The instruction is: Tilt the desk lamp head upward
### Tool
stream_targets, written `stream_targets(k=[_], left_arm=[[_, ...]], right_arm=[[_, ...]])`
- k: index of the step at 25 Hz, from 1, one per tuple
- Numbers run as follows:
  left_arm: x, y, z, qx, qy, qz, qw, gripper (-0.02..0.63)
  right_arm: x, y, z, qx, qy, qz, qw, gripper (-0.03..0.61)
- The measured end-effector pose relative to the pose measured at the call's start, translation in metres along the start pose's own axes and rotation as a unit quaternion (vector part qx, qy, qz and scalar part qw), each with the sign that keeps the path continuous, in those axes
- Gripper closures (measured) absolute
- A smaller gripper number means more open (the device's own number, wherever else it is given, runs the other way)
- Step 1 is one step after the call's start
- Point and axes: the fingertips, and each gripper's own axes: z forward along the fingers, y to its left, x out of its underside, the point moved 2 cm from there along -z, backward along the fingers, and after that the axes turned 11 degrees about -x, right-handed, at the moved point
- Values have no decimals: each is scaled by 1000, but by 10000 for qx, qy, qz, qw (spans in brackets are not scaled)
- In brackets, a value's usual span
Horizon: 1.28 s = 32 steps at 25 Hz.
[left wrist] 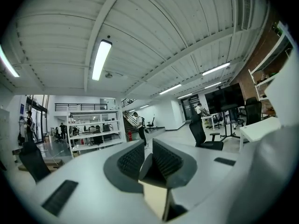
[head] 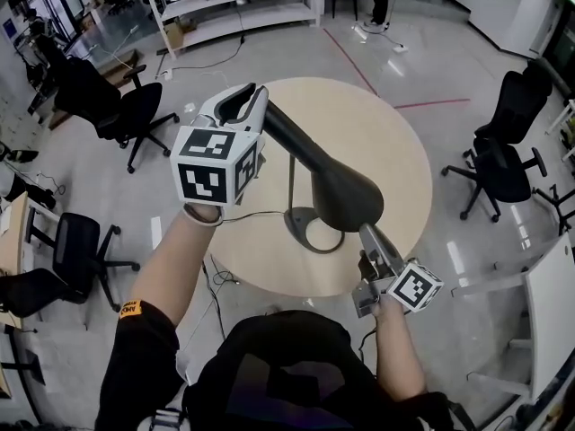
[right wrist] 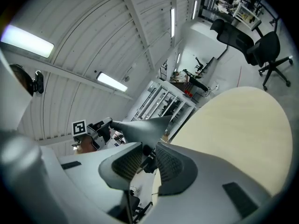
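Note:
A dark grey desk lamp stands on a round beige table [head: 395,142]. Its ring base [head: 310,232] and thin pole [head: 290,173] carry a long cone-shaped head [head: 337,187]. My left gripper [head: 254,97] is raised at the cone's narrow rear end and shut on it; the right gripper view shows that grip [right wrist: 108,124]. In the left gripper view a dark sliver sits between the nearly closed pads [left wrist: 132,160]. My right gripper [head: 367,234] comes from below, shut on the wide lower rim of the head [right wrist: 149,125].
Black office chairs stand around the table at the left [head: 126,115], lower left [head: 76,250] and right [head: 503,160]. White shelving [head: 234,7] lines the back, and a white table [head: 548,312] stands at the right. A cable [head: 216,281] runs over the floor.

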Motion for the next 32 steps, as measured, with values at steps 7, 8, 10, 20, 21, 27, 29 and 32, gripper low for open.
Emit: stream_targets(k=[7,8,10,20,21,27,29,32], left_arm=[[4,5,3,186,84,-144,9997,532],[6,7,4,200,127,-182,9996,534],[12,11,4,230,222,-248,9992,545],[60,26,11,307,711,-782,9939,561],[64,27,12,344,764,-855,9928,566],[89,32,15,528,1068,-990,9879,566],[99,32,16,571,1165,-1006,9864,566],[111,31,16,647,1281,-1038,9842,568]], right_arm=[[-10,4,-9,249,-71,-76,9996,500],[-15,11,-9,195,-116,-153,9996,500],[-28,23,-11,132,-205,-365,9990,502],[-105,115,-1,-252,-151,-1719,9847,503],[-111,125,3,-246,-65,-1858,9823,503],[-131,185,42,-169,477,-2668,9624,503],[-135,202,57,-158,668,-2942,9533,502],[-140,224,82,-250,962,-3212,9418,502]])
